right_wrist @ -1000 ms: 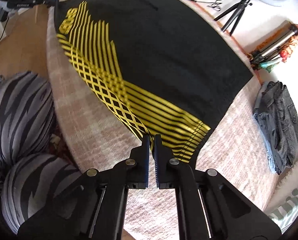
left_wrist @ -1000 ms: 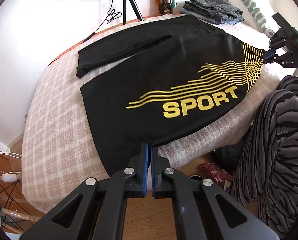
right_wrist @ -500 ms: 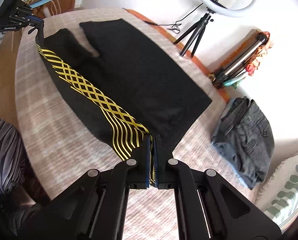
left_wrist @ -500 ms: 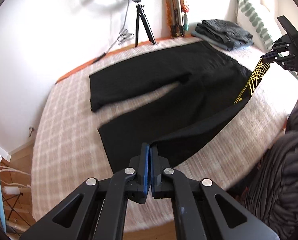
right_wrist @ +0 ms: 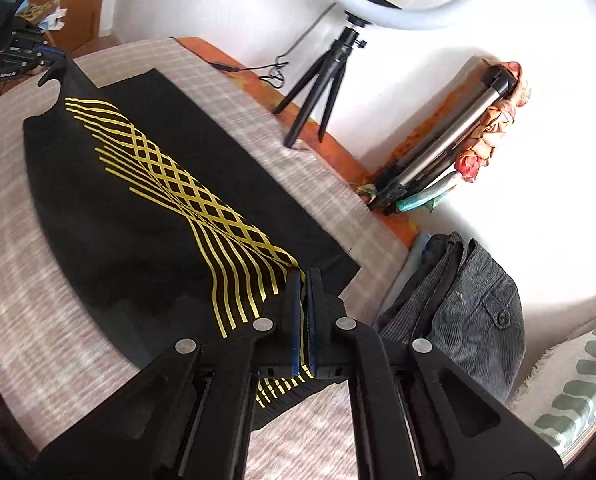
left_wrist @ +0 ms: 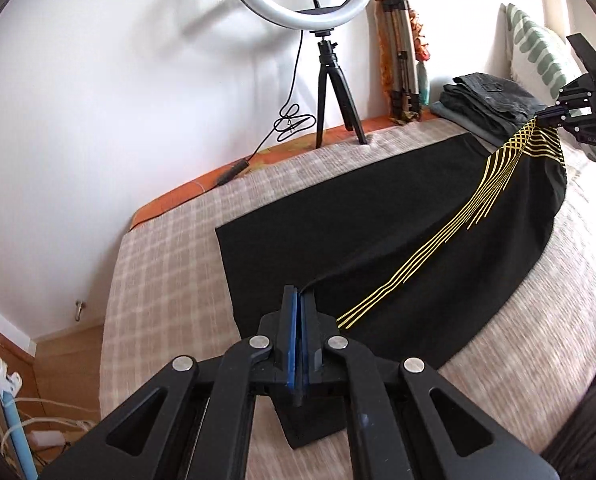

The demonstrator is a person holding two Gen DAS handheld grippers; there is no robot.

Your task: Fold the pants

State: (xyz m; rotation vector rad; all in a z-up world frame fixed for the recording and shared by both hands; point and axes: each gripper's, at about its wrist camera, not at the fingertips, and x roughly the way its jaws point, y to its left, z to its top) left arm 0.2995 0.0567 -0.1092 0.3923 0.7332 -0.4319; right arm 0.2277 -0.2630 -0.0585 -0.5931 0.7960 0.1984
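The black pants [left_wrist: 378,216] with yellow line print lie on the checked bed cover, one leg lifted and carried over the other. My left gripper [left_wrist: 299,296] is shut on the hem end of the lifted leg. My right gripper [right_wrist: 304,276] is shut on the waist end, where the yellow stripes [right_wrist: 234,264] run into the jaws. Each gripper shows in the other's view: the right gripper at far right [left_wrist: 554,114], the left gripper at far left [right_wrist: 46,68]. The pants also fill the right wrist view [right_wrist: 138,220].
A ring light on a tripod [left_wrist: 330,80] and a folded tripod [left_wrist: 404,76] stand at the wall behind the bed. A stack of folded grey trousers [right_wrist: 470,312] and a green-patterned pillow [left_wrist: 538,48] lie at the head end. The bed's left edge [left_wrist: 110,300] drops to wooden floor.
Both grippers have lifted the near leg and swept it away from me over the far leg. The SPORT print has turned out of sight and the far leg is now covered.
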